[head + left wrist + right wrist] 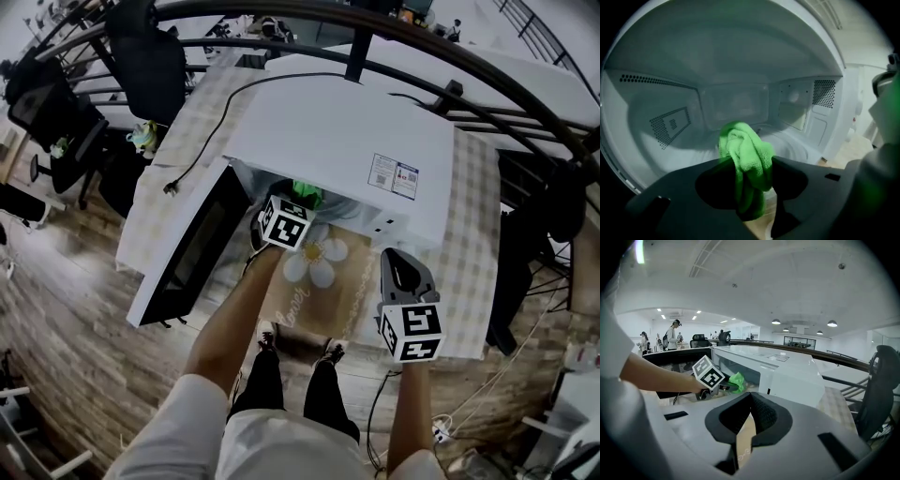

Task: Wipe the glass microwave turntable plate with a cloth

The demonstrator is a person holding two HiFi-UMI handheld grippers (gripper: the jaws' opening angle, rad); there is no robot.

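The white microwave (347,141) stands with its door (187,248) swung open to the left. My left gripper (298,202) is at the mouth of the cavity, shut on a bunched green cloth (307,195). In the left gripper view the cloth (745,150) sticks out between the jaws of the left gripper (749,163). Behind it the round rim of the glass turntable plate (794,149) lies on the cavity floor. My right gripper (403,270) hangs in front of the microwave's right side, shut and holding nothing; its closed tips (751,397) point toward the microwave (787,376).
A beige mat with a white flower (323,262) lies in front of the microwave on the checked tablecloth (473,234). The power cord (216,122) trails off to the left. Office chairs (141,56) and a dark railing (450,56) surround the table. People stand far off (672,336).
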